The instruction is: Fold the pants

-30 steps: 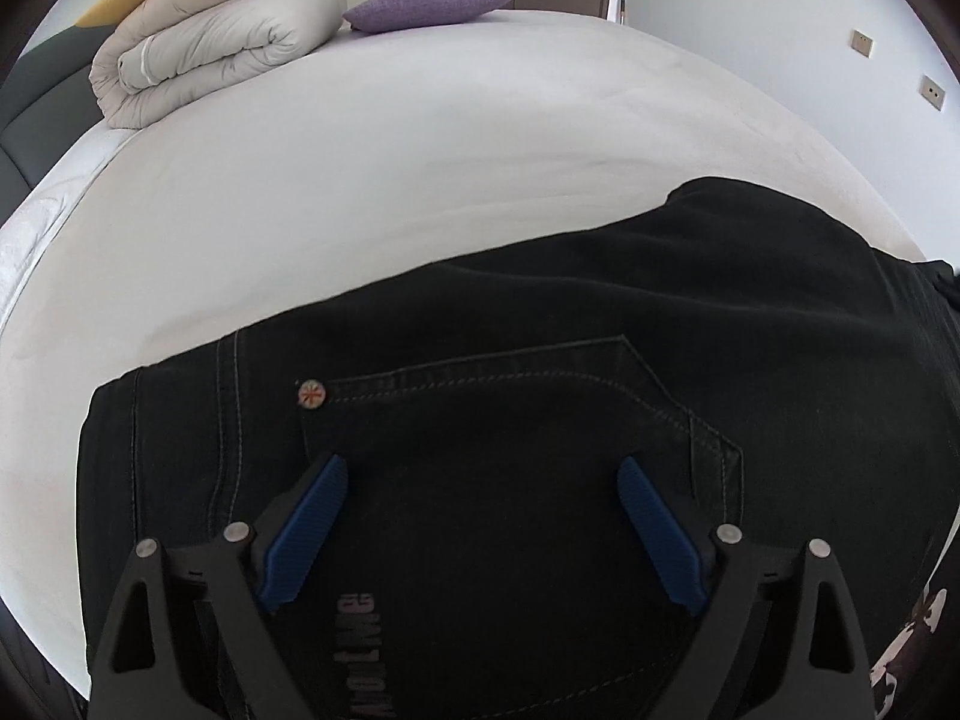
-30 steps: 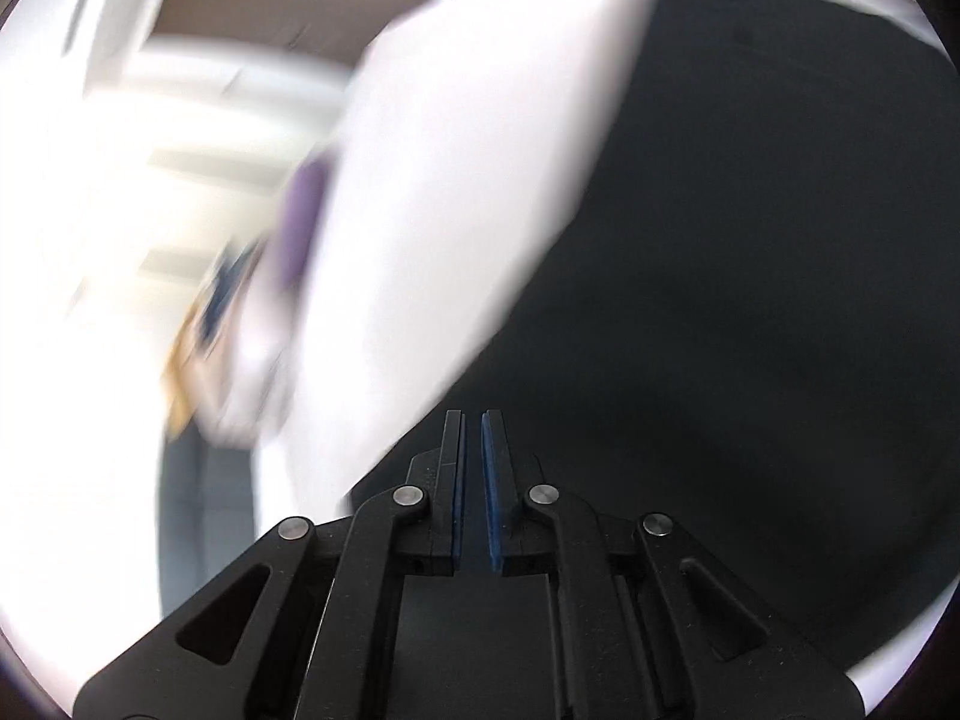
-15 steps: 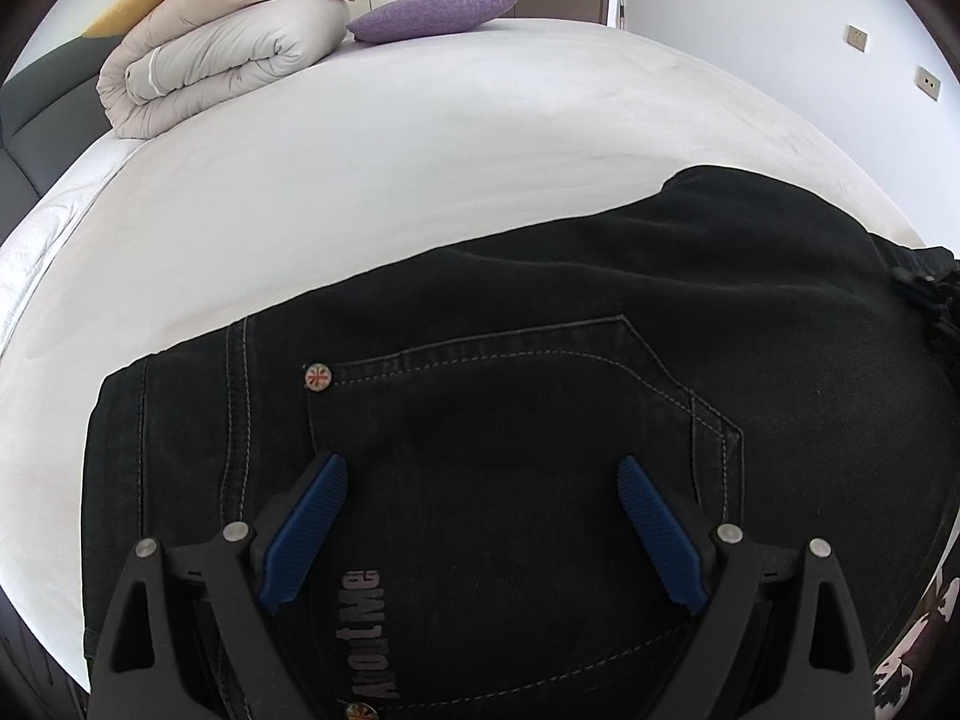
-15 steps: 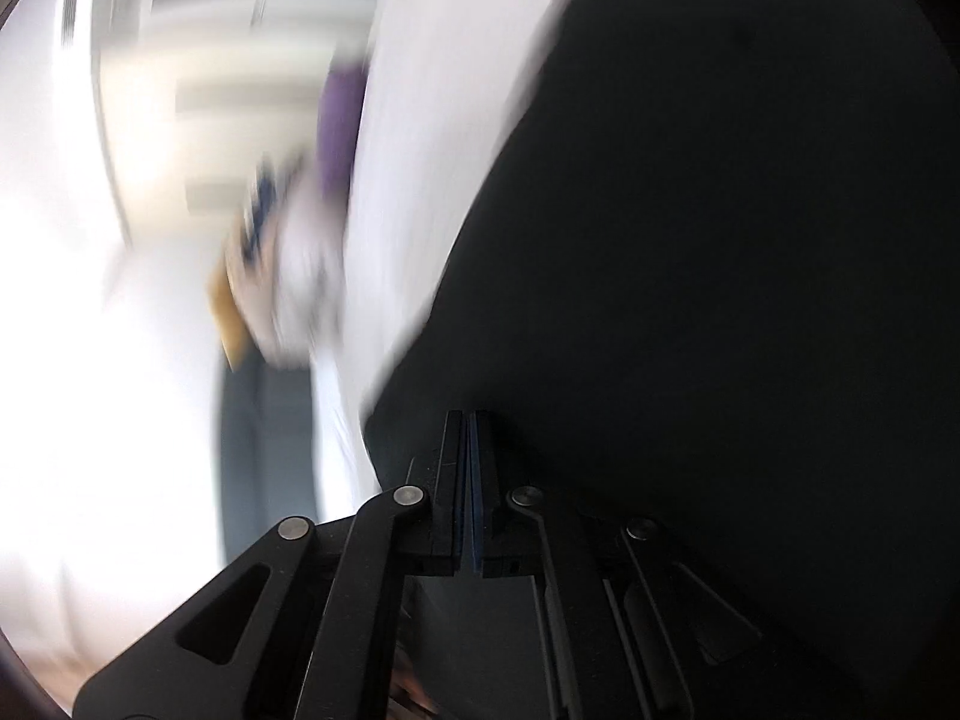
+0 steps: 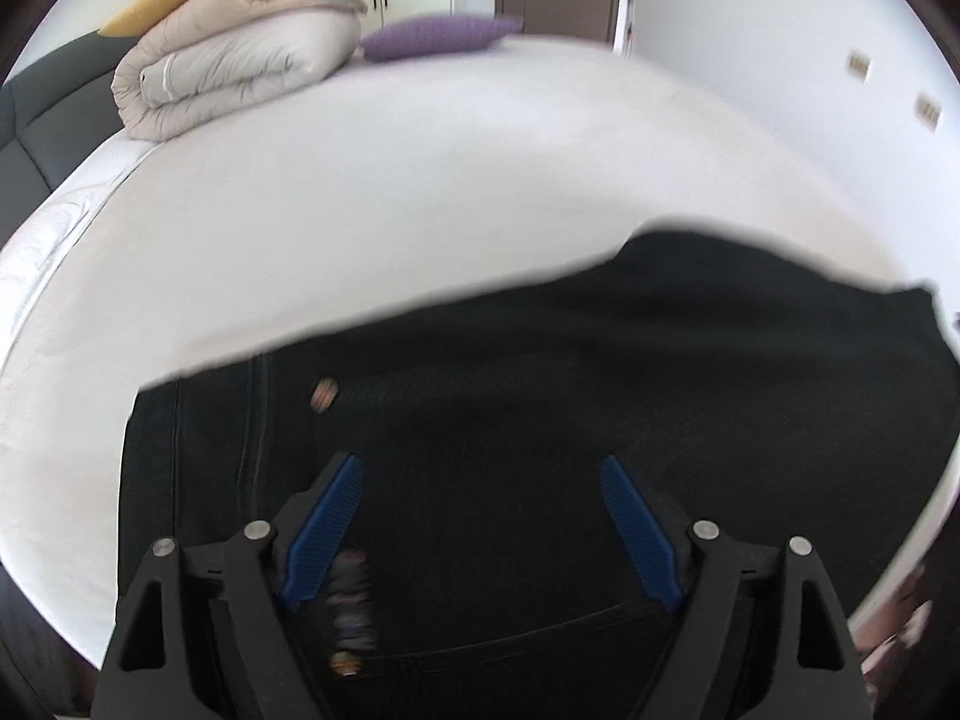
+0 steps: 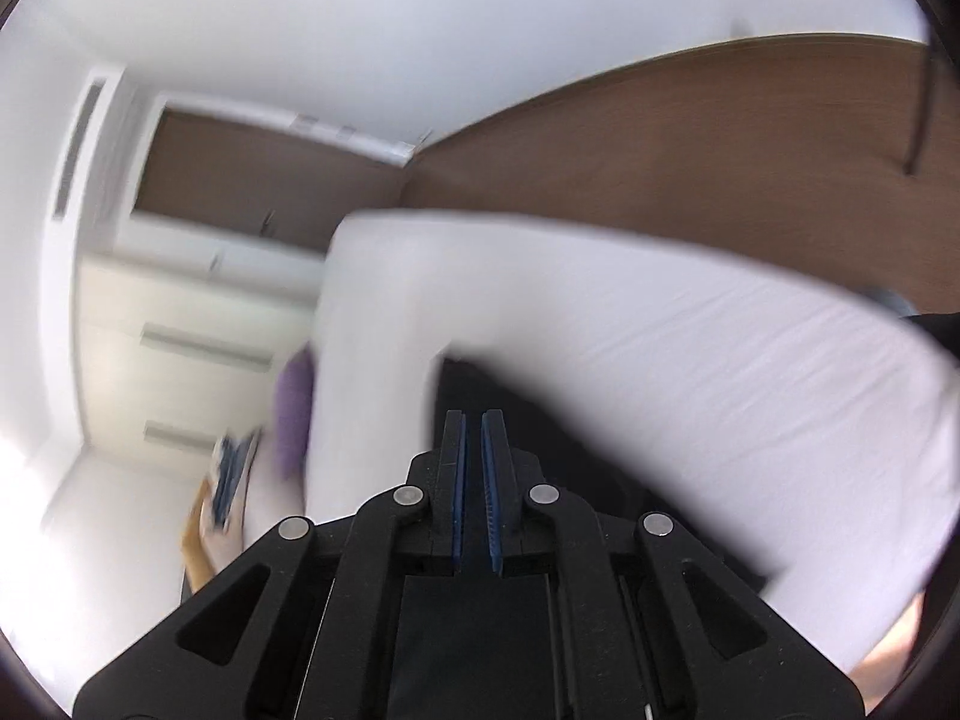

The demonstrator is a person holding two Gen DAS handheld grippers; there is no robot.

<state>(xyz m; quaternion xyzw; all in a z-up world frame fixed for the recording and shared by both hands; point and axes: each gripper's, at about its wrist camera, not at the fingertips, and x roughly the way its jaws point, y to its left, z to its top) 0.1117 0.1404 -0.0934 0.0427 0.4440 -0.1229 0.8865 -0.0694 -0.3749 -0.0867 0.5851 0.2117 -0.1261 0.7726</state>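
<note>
On the far left of the white bed sits a rolled cream blanket, with a purple pillow next to it. The black pants lie flat on the near part of the bed. The left tongs hang over the pants, spread wide and holding nothing. The right tongs are almost pinched together, with a thin gap and nothing between them. Black cloth shows just past their tips, but the picture is blurry.

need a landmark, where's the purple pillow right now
In the left wrist view, the purple pillow lies at the far end of the bed, just right of the rolled duvet.
</note>
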